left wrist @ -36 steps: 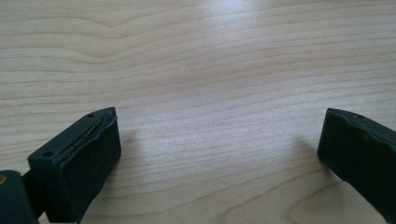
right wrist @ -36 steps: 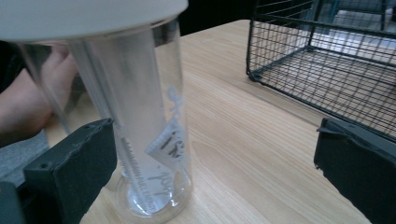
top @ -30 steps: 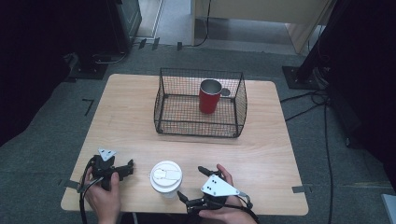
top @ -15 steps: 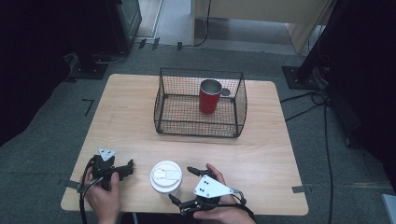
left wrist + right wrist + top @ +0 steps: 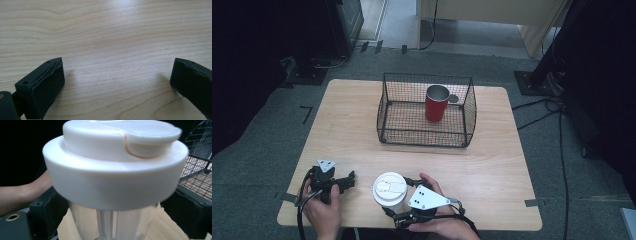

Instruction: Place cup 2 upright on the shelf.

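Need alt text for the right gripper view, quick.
A white lidded cup stands close up between the right gripper's two black jaws, on the wooden table. A black wire basket sits behind at right, a forearm at left.

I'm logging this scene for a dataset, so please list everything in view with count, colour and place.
Table: one, light wood, centre.
Wire basket: one, black, far middle of table.
Mug: one, red with metal inside, upright in the basket.
Lidded cup: one, white lid, near edge, between the right gripper's jaws.
Left gripper: one, black, open, near left edge over bare wood.
Right gripper: one, black, jaws flanking the cup; contact unclear.
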Tool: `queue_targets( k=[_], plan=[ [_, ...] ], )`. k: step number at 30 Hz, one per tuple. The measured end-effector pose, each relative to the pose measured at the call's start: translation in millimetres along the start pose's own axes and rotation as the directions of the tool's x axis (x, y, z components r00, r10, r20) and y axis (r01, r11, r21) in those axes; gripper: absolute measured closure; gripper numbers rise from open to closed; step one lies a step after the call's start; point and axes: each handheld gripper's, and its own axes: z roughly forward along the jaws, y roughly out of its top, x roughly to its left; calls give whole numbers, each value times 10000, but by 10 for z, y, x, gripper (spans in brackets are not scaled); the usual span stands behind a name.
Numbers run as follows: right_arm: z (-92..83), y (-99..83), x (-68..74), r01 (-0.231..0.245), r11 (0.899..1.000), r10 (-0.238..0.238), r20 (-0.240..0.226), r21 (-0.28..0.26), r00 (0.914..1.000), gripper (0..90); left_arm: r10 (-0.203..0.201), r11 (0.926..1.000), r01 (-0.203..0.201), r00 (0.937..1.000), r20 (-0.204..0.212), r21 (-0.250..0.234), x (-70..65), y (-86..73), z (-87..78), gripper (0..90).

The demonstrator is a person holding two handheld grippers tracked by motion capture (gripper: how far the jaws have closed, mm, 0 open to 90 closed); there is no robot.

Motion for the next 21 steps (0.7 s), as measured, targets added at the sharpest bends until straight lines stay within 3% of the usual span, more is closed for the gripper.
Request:
queue_targets(
  k=[12,21],
  plan=[
    [179,14,58,20,10000,-18,266,-73,9996,152,1,10000,-1,10000,1,4,0,0,0,0],
    [193,29,68,12,9996,-1,379,-288,9993,160,1,10000,-1,10000,2,3,0,0,0,0]
  ],
)
